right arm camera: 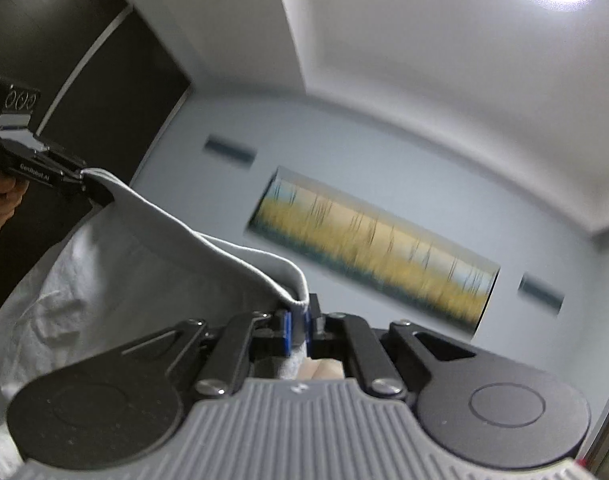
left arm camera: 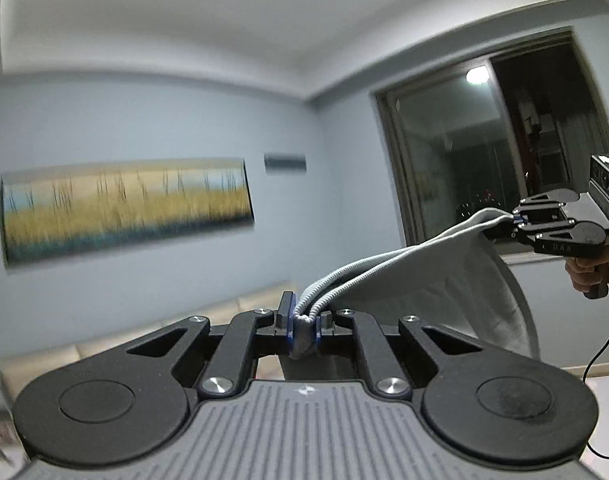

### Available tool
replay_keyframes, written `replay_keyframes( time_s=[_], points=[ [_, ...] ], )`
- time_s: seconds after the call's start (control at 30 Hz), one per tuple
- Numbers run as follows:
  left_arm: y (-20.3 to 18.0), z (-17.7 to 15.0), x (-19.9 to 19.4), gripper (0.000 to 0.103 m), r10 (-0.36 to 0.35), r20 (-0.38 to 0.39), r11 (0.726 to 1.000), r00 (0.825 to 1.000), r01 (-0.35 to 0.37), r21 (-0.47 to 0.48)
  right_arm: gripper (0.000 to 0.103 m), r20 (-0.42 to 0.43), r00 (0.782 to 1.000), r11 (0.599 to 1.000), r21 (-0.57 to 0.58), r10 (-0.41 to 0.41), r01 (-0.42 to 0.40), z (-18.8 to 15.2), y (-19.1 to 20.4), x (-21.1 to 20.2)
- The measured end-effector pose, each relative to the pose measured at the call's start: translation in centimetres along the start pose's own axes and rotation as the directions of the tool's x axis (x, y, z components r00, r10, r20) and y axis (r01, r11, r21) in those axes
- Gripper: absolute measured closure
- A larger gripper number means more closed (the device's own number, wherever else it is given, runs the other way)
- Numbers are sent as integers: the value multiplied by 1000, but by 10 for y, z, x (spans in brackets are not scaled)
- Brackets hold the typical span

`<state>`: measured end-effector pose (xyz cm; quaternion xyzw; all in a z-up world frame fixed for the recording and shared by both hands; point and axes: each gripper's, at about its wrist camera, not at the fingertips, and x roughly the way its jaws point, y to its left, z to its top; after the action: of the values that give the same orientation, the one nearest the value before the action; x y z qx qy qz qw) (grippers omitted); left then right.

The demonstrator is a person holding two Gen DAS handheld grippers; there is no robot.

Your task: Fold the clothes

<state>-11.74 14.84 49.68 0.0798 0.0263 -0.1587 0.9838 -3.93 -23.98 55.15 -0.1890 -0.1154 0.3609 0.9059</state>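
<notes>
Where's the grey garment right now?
The grey garment hangs in the air, its ribbed edge stretched between the left hand-held gripper and right hand-held gripper.

Both grippers are held level, the left gripper (left arm camera: pixel 303 326) and the right gripper (right arm camera: pixel 298 326) each with jaws clamped on cloth.
</notes>
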Motion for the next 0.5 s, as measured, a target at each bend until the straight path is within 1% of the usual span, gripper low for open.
replay_keyframes(
  time_s=[0.07,0.13,0.23,0.3,0.4,0.5],
  points=[
    [24,-39,44,96,-7,-45,999,999,5,-49,96,-68,997,999,27,29,-27,-40,-4,38],
    [48,-81,92,96,-11,-99,995,995,2,-98,96,-134,989,997,60,63,-55,-85,-7,78],
    [85,-153,166,96,-14,-189,986,982,-18,-166,96,-228,967,989,123,112,-85,-164,-4,147],
    [105,-202,210,96,-8,-237,982,972,-37,-183,96,-291,947,983,161,136,-91,-222,1,188],
    [134,-277,282,96,9,-323,977,946,-77,-198,96,-382,909,975,204,166,-92,-312,10,259],
    [165,-350,354,96,0,-423,960,906,-119,-254,96,-457,868,965,251,193,-83,-391,15,331]
  ],
)
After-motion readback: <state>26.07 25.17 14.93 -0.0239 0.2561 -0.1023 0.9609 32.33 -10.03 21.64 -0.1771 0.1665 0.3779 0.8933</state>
